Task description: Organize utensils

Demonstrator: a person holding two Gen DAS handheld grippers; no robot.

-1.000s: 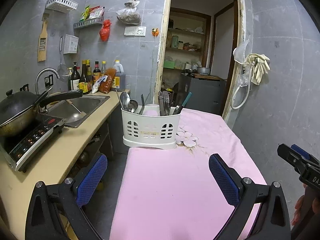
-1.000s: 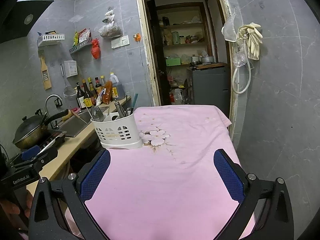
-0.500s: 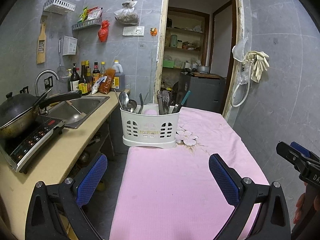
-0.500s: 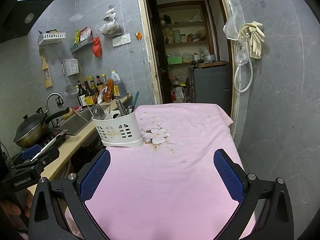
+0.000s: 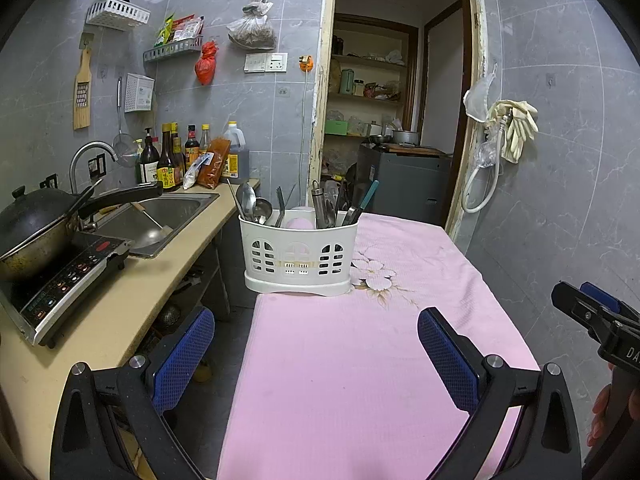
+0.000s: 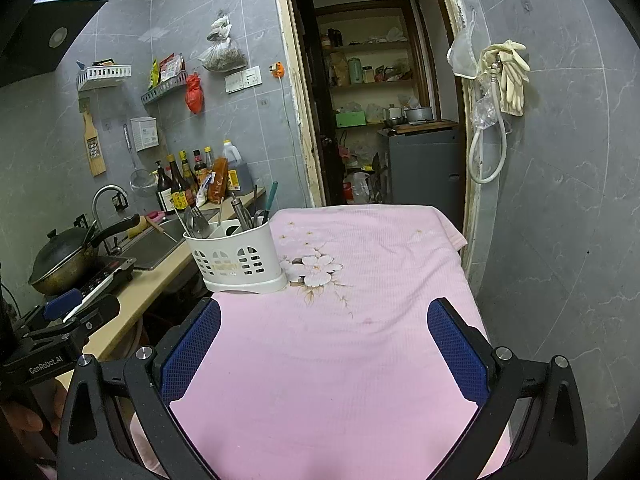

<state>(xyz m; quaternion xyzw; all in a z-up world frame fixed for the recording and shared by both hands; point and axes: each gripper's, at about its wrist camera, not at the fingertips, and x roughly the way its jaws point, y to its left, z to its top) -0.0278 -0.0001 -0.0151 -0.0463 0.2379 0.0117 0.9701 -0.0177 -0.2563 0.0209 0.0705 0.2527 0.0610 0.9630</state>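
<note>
Left black two-finger gripper with blue textured pads [image 5: 316, 352]: jaws spread wide, nothing between them, pointing forward and level. Right black two-finger gripper with blue textured pads [image 6: 324, 344]: jaws likewise wide apart and empty, held alongside. Fingertips of the person's right hand [image 5: 610, 408] wrap the right gripper's handle.

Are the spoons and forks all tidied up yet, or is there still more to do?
It looks near the start. The utensils stand mixed together in the white caddy at the edge of the pink cloth. Nothing is in hand: the left gripper and right gripper are both open and empty, short of the caddy. All the sorting appears left to do.
</note>
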